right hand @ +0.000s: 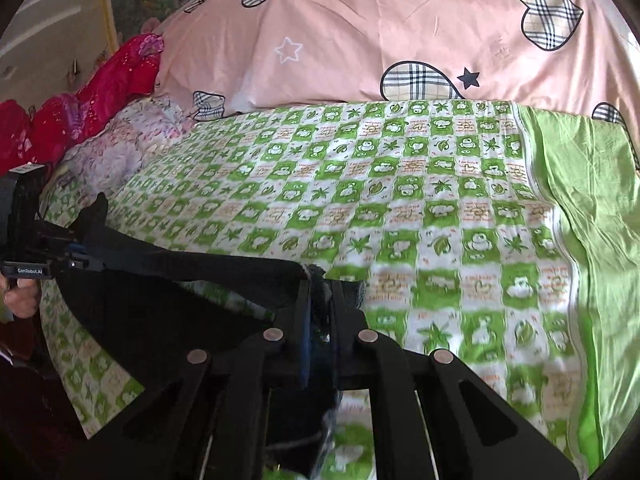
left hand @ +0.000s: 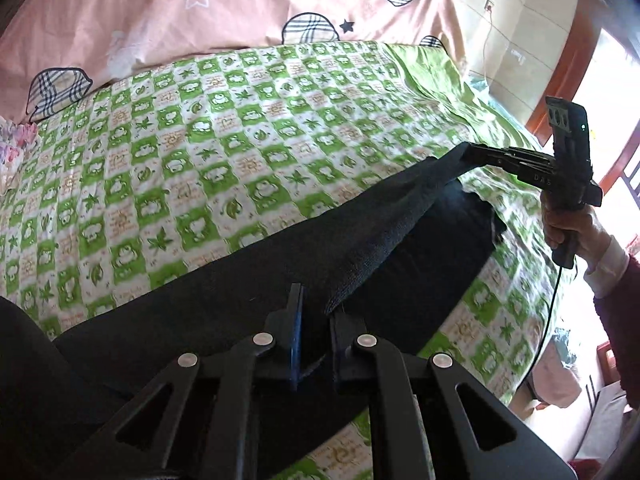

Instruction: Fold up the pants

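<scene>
Black pants (left hand: pixel 240 300) are being gripped by both grippers' clenched fingers above the green checked sheet (left hand: pixel 200 140). From the left gripper (left hand: pixel 316 312), the right gripper (left hand: pixel 468 152) is being held at two o'clock, angled downward.

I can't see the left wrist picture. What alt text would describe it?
Both hand-held grippers, left and right, have their jaws shut on the dark pants, lifting one edge above a green-and-white checked bedsheet.
</scene>
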Demonstrator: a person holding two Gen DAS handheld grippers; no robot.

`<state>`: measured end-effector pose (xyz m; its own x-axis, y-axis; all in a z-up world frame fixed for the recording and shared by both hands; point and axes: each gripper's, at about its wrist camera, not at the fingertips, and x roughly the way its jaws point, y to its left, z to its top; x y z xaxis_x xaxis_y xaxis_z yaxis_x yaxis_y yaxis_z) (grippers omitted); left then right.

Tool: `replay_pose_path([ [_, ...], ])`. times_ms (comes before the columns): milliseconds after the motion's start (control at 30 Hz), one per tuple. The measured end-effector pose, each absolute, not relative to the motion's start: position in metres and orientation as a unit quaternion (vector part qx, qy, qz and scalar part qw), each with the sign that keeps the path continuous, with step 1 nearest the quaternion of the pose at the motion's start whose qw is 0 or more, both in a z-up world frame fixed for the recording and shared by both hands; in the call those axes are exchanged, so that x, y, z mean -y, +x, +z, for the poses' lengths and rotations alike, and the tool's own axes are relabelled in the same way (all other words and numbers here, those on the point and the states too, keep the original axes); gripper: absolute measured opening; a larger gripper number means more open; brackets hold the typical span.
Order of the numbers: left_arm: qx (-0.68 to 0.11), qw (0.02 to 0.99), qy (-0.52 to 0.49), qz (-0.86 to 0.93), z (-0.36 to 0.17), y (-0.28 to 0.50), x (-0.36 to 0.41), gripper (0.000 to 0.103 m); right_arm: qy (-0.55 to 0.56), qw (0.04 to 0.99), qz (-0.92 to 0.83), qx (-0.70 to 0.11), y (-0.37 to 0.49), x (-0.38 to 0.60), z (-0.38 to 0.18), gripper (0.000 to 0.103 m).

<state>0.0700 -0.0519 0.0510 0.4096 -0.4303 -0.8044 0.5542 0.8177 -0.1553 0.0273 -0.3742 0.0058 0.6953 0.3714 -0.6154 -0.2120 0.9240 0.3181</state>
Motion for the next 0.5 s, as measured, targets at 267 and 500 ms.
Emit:
replay_pose_path([
  [267, -0.453, 0.832, 0.109, -0.302, 0.033, 0.033, 0.055, 0.009, 0.083, 0.909, 0.161, -0.375, -0.002, 0.364, -0.001, 0.008],
  [500, -0.453, 0.824, 0.135, -0.312, 0.019, 0.018, 0.061, 0.009, 0.067, 0.902, 0.152, -0.399, -0.017, 0.358, -0.012, 0.008],
])
